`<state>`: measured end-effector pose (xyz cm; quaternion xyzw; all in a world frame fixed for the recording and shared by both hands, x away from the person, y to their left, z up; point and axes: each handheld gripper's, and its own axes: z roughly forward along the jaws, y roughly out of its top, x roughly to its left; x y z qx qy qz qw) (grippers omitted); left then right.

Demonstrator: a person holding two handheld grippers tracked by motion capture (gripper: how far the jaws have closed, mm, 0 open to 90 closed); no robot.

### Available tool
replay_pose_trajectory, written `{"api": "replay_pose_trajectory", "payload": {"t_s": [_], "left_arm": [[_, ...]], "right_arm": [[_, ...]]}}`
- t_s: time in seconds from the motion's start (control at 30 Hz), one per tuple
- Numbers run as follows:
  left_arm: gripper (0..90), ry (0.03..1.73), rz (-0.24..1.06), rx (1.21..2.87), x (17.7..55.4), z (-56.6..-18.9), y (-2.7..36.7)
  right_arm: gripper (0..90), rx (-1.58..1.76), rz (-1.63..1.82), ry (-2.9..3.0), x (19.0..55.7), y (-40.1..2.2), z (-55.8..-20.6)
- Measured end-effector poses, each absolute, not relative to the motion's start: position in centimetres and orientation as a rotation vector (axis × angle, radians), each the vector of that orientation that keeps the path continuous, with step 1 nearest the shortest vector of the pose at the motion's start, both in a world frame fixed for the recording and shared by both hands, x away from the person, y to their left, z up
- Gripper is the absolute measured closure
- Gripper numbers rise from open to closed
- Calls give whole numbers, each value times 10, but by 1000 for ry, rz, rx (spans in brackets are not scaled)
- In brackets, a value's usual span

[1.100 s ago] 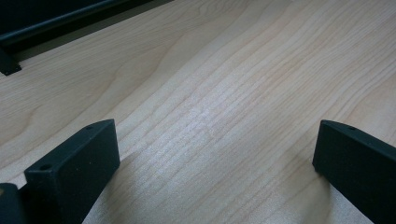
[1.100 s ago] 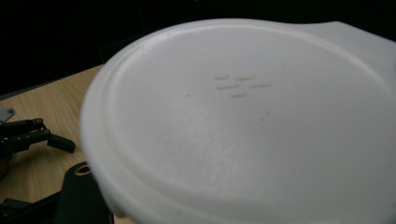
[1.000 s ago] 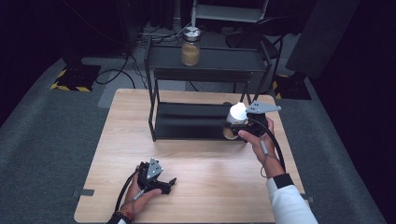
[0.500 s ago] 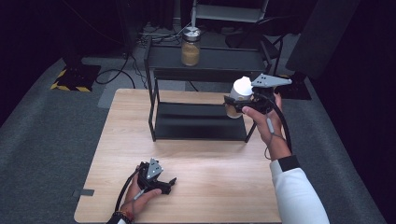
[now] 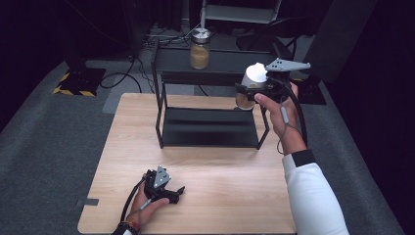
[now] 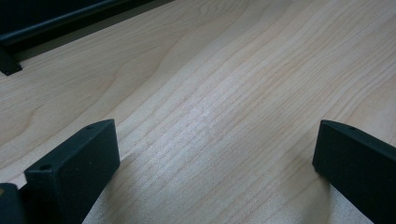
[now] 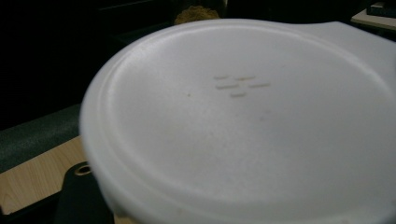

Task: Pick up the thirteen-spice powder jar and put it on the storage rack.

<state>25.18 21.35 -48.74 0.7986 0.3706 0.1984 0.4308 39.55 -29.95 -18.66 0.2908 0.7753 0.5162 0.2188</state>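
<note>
Since the earlier frames, right gripper (image 5: 254, 90) w/ its white-lidded jar (image 5: 250, 85) has risen from the lower shelf area to top-shelf level of the black rack (image 5: 161, 112); left gripper (image 5: 169, 191) unchanged in position.

Right gripper: held in the person's right hand (image 5: 276, 105) at approx 2 o'clock of the table (image 5: 122, 147), just off the rack's right end. Jaws closed on the jar body, which shows tan contents below the white lid. Right gripper view: white lid (image 7: 252, 121) close up, faint embossed marks at centre; one black jaw edge at 7 o'clock of the frame.

Second jar (image 5: 199, 49), metal lid, tan contents, stands upright on the rack's top shelf at approx 12 o'clock, well apart from the held jar.

Left gripper: resting on the table at approx 7 o'clock, near the front edge, in the person's left hand (image 5: 144, 208). Left gripper view: both black jaws spread wide, nothing between them, bare wood grain beneath; rack foot (image 6: 9, 63) at 10 o'clock of that frame.
</note>
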Motion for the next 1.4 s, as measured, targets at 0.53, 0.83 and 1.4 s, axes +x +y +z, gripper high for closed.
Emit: {"api": "replay_pose_trajectory", "payload": {"t_s": [0.53, 0.83, 1.4], "left_arm": [[4, 924, 494, 1991, 252, -487, 214], [4, 924, 493, 1991, 252, -488, 214], [4, 923, 494, 1992, 252, -487, 214]], "right_arm": [[303, 812, 1349, 2129, 417, -278, -136], [303, 831, 1334, 2121, 435, -259, -118], [303, 925, 1281, 2070, 470, -237, -106]]}}
